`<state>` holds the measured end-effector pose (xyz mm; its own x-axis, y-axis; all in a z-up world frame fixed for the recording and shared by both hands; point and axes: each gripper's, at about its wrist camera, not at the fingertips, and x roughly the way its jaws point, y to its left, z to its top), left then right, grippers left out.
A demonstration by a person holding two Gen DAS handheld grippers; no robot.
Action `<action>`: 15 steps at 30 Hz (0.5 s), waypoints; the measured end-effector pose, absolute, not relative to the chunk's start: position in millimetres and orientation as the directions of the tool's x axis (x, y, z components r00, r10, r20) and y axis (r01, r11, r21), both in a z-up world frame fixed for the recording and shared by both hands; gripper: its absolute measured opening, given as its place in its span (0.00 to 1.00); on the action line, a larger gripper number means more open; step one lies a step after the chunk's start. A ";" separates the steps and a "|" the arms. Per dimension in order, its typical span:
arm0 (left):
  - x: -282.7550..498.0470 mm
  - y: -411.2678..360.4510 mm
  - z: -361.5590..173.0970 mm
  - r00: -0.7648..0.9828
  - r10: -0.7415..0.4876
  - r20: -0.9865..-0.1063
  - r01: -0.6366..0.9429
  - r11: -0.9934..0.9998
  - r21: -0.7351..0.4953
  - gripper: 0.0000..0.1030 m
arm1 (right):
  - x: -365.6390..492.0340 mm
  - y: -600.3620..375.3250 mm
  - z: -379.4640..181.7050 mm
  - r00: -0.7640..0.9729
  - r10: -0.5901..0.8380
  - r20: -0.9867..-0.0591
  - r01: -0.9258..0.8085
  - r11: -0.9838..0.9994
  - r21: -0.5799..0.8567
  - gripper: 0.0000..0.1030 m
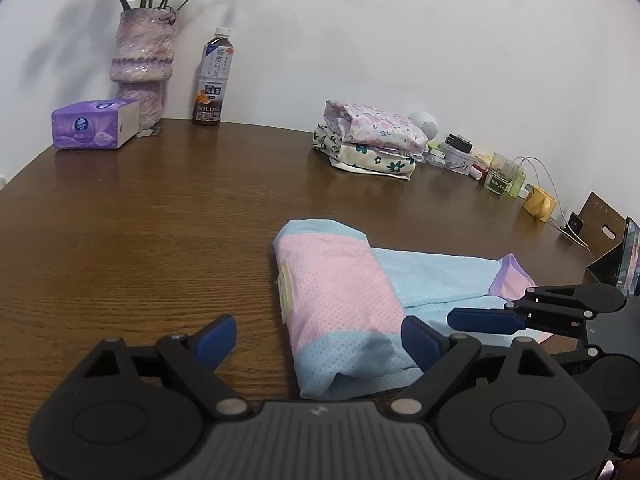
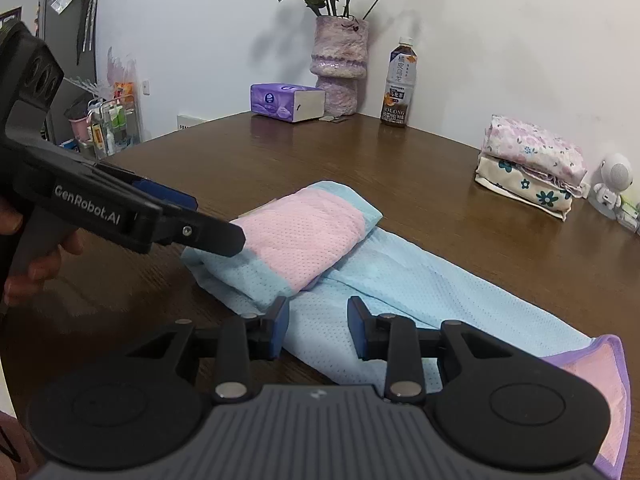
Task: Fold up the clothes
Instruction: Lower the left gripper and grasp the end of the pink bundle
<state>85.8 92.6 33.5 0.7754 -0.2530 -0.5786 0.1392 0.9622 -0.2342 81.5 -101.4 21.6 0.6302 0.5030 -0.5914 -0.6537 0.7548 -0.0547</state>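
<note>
A pink and light-blue mesh garment (image 1: pixel 336 292) lies on the brown wooden table (image 1: pixel 140 240). One end is folded over into a thick pink bundle (image 2: pixel 304 236); the rest stretches flat and blue (image 2: pixel 420 284) to a purple-trimmed end (image 2: pixel 612 364). My left gripper (image 1: pixel 318 340) is wide open, and the bundle's near end lies between its fingers without being pressed. In the right wrist view the left gripper (image 2: pixel 200 220) reaches in from the left, held by a hand. My right gripper (image 2: pixel 319 328) hovers over the flat blue part, its jaws partly apart with nothing pinched.
A stack of folded floral clothes (image 1: pixel 372 140) sits at the back of the table. A purple vase with flowers (image 1: pixel 142 64), a tea bottle (image 1: pixel 210 80) and a tissue box (image 1: pixel 94 124) stand by the wall. Small items, a yellow mug (image 1: pixel 540 202) and a propped phone (image 1: pixel 628 256) line the right edge.
</note>
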 end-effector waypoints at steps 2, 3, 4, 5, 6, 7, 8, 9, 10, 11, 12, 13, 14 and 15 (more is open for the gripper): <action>85.8 92.1 32.9 0.776 -0.253 -0.577 0.140 0.962 -0.234 0.86 | 82.2 -101.2 22.3 0.632 0.502 -0.591 -0.650 0.759 -0.051 0.31; 85.8 91.9 32.3 0.777 -0.252 -0.577 0.139 0.963 -0.232 0.86 | 83.0 -101.2 22.6 0.634 0.500 -0.590 -0.646 0.762 -0.048 0.31; 85.8 91.5 31.5 0.778 -0.249 -0.576 0.139 0.963 -0.229 0.86 | 84.3 -101.2 22.9 0.635 0.499 -0.589 -0.641 0.766 -0.042 0.31; 85.8 91.1 30.6 0.780 -0.246 -0.576 0.138 0.965 -0.225 0.86 | 86.0 -101.3 23.2 0.636 0.499 -0.589 -0.635 0.772 -0.032 0.31; 86.2 90.5 29.8 0.781 -0.241 -0.576 0.136 0.966 -0.220 0.86 | 88.3 -101.6 23.5 0.635 0.499 -0.590 -0.627 0.779 -0.017 0.31; 86.7 89.8 29.0 0.782 -0.238 -0.576 0.135 0.967 -0.216 0.86 | 91.0 -101.9 23.9 0.634 0.499 -0.590 -0.618 0.786 0.000 0.31; 87.5 89.6 28.6 0.783 -0.235 -0.576 0.133 0.968 -0.213 0.86 | 94.2 -102.3 24.4 0.633 0.499 -0.592 -0.608 0.794 0.020 0.31; 88.4 89.8 28.3 0.784 -0.232 -0.576 0.131 0.968 -0.212 0.86 | 98.0 -102.7 25.2 0.632 0.499 -0.592 -0.595 0.802 0.041 0.31; 89.6 90.0 28.4 0.784 -0.231 -0.576 0.130 0.969 -0.212 0.86 | 102.6 -103.2 26.2 0.632 0.499 -0.593 -0.581 0.812 0.064 0.31; 90.8 90.2 28.7 0.785 -0.231 -0.575 0.129 0.969 -0.212 0.86 | 106.5 -103.4 27.2 0.633 0.498 -0.593 -0.568 0.819 0.082 0.31; 92.1 90.3 29.0 0.785 -0.231 -0.575 0.129 0.969 -0.213 0.86 | 109.6 -103.2 28.1 0.634 0.497 -0.593 -0.558 0.824 0.094 0.31; 93.5 90.3 29.5 0.785 -0.231 -0.575 0.128 0.968 -0.214 0.86 | 112.5 -102.7 28.7 0.634 0.496 -0.593 -0.550 0.829 0.105 0.31; 94.6 90.2 29.9 0.783 -0.233 -0.576 0.129 0.968 -0.215 0.86 | 115.0 -102.3 29.0 0.634 0.495 -0.594 -0.543 0.832 0.113 0.31; 95.6 90.1 30.3 0.781 -0.235 -0.578 0.131 0.967 -0.217 0.86 | 116.8 -102.1 28.9 0.634 0.493 -0.596 -0.539 0.834 0.118 0.31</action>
<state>95.6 90.1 30.3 0.7814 -0.2355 -0.5779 0.1312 0.9674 -0.2168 116.8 -102.1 28.9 0.6335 0.4934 -0.5960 -0.5386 0.8343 0.1182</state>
